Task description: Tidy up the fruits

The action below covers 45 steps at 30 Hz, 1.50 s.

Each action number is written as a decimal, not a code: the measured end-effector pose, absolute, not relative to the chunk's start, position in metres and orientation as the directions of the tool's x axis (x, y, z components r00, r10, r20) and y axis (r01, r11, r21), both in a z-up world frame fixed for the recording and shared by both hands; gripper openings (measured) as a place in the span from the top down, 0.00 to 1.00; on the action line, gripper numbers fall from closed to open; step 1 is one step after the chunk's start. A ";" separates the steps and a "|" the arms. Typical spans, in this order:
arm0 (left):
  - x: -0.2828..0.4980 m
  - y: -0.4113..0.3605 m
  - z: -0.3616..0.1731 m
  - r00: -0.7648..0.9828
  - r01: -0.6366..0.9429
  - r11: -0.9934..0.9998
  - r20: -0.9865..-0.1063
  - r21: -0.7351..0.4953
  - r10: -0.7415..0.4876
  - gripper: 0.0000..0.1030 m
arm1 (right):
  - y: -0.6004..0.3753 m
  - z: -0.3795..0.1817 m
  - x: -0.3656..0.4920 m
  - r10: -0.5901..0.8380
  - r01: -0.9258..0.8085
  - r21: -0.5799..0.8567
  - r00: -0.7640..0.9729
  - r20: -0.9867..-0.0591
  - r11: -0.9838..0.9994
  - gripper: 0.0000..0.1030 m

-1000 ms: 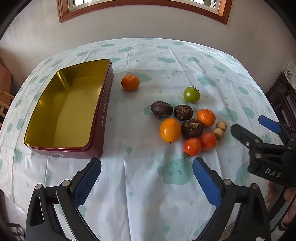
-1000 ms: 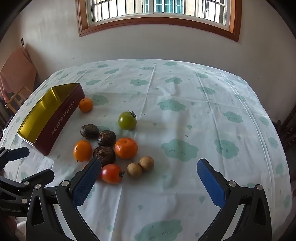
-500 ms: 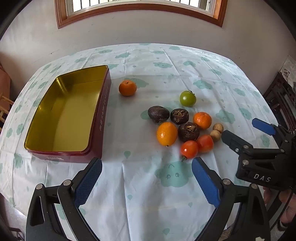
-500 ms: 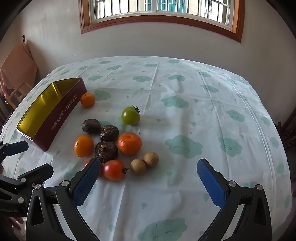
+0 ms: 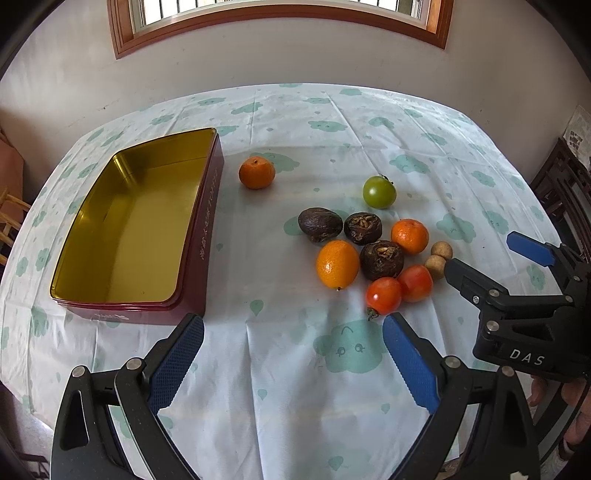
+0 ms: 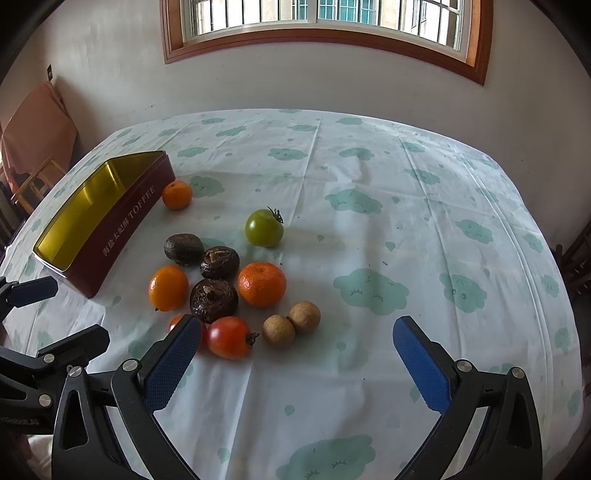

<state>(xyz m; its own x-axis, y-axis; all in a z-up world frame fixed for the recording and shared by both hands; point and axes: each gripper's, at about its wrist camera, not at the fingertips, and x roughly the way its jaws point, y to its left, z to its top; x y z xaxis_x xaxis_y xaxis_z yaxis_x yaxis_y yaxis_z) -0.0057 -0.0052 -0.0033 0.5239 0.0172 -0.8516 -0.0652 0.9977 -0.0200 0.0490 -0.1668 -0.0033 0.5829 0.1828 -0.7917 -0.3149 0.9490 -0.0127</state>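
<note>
Blue-padded and black-framed, the left gripper [image 5: 291, 354] hovered above the near part of the table with its jaws wide apart and nothing between them. The right gripper [image 6: 295, 363] was likewise spread and empty, low over the cloth just short of the fruit; its left pad covered part of one red tomato [image 5: 415, 282]. Bare cloth lay open between the left gripper's pads, and broad free room extended right of the fruit toward the far table edge.

A white tablecloth [image 6: 369, 184] printed with green clouds covered the table, which stood near a pale wall under a wood-framed window [image 6: 321, 22]. A dark chair [image 5: 561, 184] stood at the right edge.

The maroon tin [image 5: 207, 229], gold inside, rested at the left and held nothing. One mandarin [image 5: 256, 172] sat alone just beside its far corner. The green tomato [image 6: 264, 228] stood apart from the cluster. Grouped closely were three dark brown fruits [image 6: 213, 300], an orange [image 5: 337, 264], a second mandarin [image 6: 261, 284], another red tomato [image 6: 228, 337] and two longans [image 6: 290, 323].
</note>
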 end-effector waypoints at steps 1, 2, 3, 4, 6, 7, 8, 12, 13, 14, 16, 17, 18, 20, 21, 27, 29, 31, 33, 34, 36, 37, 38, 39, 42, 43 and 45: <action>-0.005 -0.006 -0.004 0.521 -0.067 0.998 -0.853 -0.015 0.022 0.07 | -0.166 -0.004 0.049 0.183 -0.316 -0.013 0.582 -0.792 0.949 0.00; -0.004 -0.005 -0.005 0.518 -0.069 0.998 -0.855 -0.015 0.023 0.07 | -0.166 -0.004 0.049 0.186 -0.318 -0.012 0.582 -0.791 0.948 0.00; -0.004 -0.005 -0.006 0.514 -0.073 0.997 -0.858 -0.015 0.025 0.07 | -0.166 -0.004 0.049 0.186 -0.320 -0.013 0.582 -0.791 0.947 0.00; -0.004 -0.004 -0.007 0.511 -0.077 0.997 -0.859 -0.011 0.030 0.07 | -0.166 -0.004 0.049 0.184 -0.318 -0.014 0.583 -0.791 0.948 0.00; -0.004 -0.003 -0.008 0.507 -0.084 0.996 -0.861 -0.008 0.036 0.07 | -0.165 -0.005 0.048 0.187 -0.321 -0.014 0.585 -0.789 0.947 0.00; -0.004 -0.002 -0.008 0.505 -0.086 0.996 -0.862 -0.014 0.031 0.07 | -0.164 -0.005 0.048 0.184 -0.322 -0.018 0.586 -0.789 0.947 0.00; -0.004 -0.001 -0.008 0.504 -0.089 0.996 -0.863 -0.016 0.031 0.07 | -0.164 -0.005 0.048 0.186 -0.322 -0.017 0.586 -0.789 0.946 0.00; -0.004 0.000 -0.009 0.501 -0.094 0.996 -0.865 -0.014 0.035 0.07 | -0.164 -0.005 0.048 0.184 -0.320 -0.016 0.585 -0.790 0.947 0.00; -0.003 -0.001 -0.009 0.501 -0.094 0.995 -0.865 -0.012 0.037 0.07 | -0.164 -0.004 0.048 0.186 -0.320 -0.014 0.586 -0.789 0.947 0.00; -0.003 -0.001 -0.009 0.500 -0.096 0.995 -0.865 -0.009 0.040 0.07 | -0.164 -0.004 0.048 0.187 -0.321 -0.013 0.586 -0.789 0.947 0.00; -0.004 -0.001 -0.010 0.499 -0.096 0.995 -0.866 -0.012 0.038 0.07 | -0.164 -0.004 0.048 0.186 -0.321 -0.015 0.586 -0.789 0.947 0.00; -0.004 -0.001 -0.011 0.498 -0.097 0.995 -0.866 -0.009 0.041 0.07 | -0.164 -0.004 0.048 0.187 -0.321 -0.014 0.587 -0.788 0.947 0.00; -0.004 -0.001 -0.011 0.498 -0.099 0.995 -0.866 -0.008 0.042 0.07 | -0.163 -0.004 0.047 0.187 -0.322 -0.015 0.587 -0.787 0.947 0.00; -0.004 -0.001 -0.012 0.498 -0.100 0.995 -0.866 -0.010 0.041 0.07 | -0.163 -0.004 0.047 0.187 -0.321 -0.015 0.588 -0.787 0.947 0.00; -0.004 -0.001 -0.012 0.497 -0.099 0.995 -0.867 -0.007 0.044 0.07 | -0.162 -0.004 0.046 0.188 -0.322 -0.015 0.589 -0.786 0.946 0.00; -0.005 0.000 -0.013 0.496 -0.101 0.995 -0.867 -0.009 0.043 0.07 | -0.160 -0.003 0.045 0.188 -0.325 -0.018 0.591 -0.784 0.946 0.00; -0.006 0.001 -0.013 0.495 -0.104 0.995 -0.868 -0.011 0.042 0.07 | -0.160 -0.003 0.045 0.185 -0.323 -0.020 0.590 -0.786 0.946 0.00; -0.005 0.001 -0.014 0.495 -0.104 0.995 -0.868 -0.011 0.042 0.07 | -0.161 -0.002 0.045 0.185 -0.322 -0.019 0.592 -0.785 0.947 0.00; -0.005 0.002 -0.013 0.495 -0.103 0.995 -0.868 -0.011 0.042 0.07 | -0.161 -0.002 0.046 0.187 -0.324 -0.018 0.590 -0.785 0.946 0.00; -0.006 0.002 -0.013 0.494 -0.103 0.995 -0.868 -0.013 0.040 0.07 | -0.161 -0.003 0.046 0.185 -0.323 -0.021 0.591 -0.785 0.946 0.00; -0.006 0.002 -0.013 0.494 -0.104 0.994 -0.868 -0.013 0.041 0.07 | -0.161 -0.003 0.045 0.184 -0.324 -0.023 0.592 -0.785 0.946 0.00; -0.006 0.002 -0.014 0.494 -0.104 0.994 -0.868 -0.014 0.039 0.07 | -0.161 -0.003 0.045 0.186 -0.324 -0.020 0.592 -0.784 0.946 0.00; -0.006 0.002 -0.013 0.495 -0.103 0.995 -0.868 -0.014 0.039 0.07 | -0.161 -0.003 0.045 0.187 -0.324 -0.019 0.591 -0.784 0.946 0.01; -0.006 0.003 -0.013 0.495 -0.102 0.995 -0.868 -0.013 0.039 0.07 | -0.161 -0.003 0.045 0.186 -0.323 -0.019 0.592 -0.784 0.946 0.01; -0.006 0.003 -0.014 0.496 -0.101 0.995 -0.868 -0.014 0.039 0.07 | -0.161 -0.002 0.045 0.186 -0.323 -0.020 0.593 -0.783 0.946 0.01; -0.006 0.003 -0.014 0.495 -0.101 0.995 -0.868 -0.013 0.039 0.07 | -0.161 -0.002 0.045 0.187 -0.325 -0.019 0.592 -0.784 0.946 0.01; -0.006 0.003 -0.013 0.496 -0.102 0.995 -0.868 -0.015 0.038 0.07 | -0.161 -0.003 0.045 0.186 -0.323 -0.019 0.593 -0.783 0.946 0.01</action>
<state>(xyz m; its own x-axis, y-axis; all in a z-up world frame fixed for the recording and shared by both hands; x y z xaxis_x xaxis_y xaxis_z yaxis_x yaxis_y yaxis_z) -0.0061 0.0030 -0.0133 0.4959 0.0376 -0.8676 -0.1019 0.9947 -0.0151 0.0451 -0.1609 -0.0025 0.5935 0.1863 -0.7830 -0.3227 0.9463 -0.0194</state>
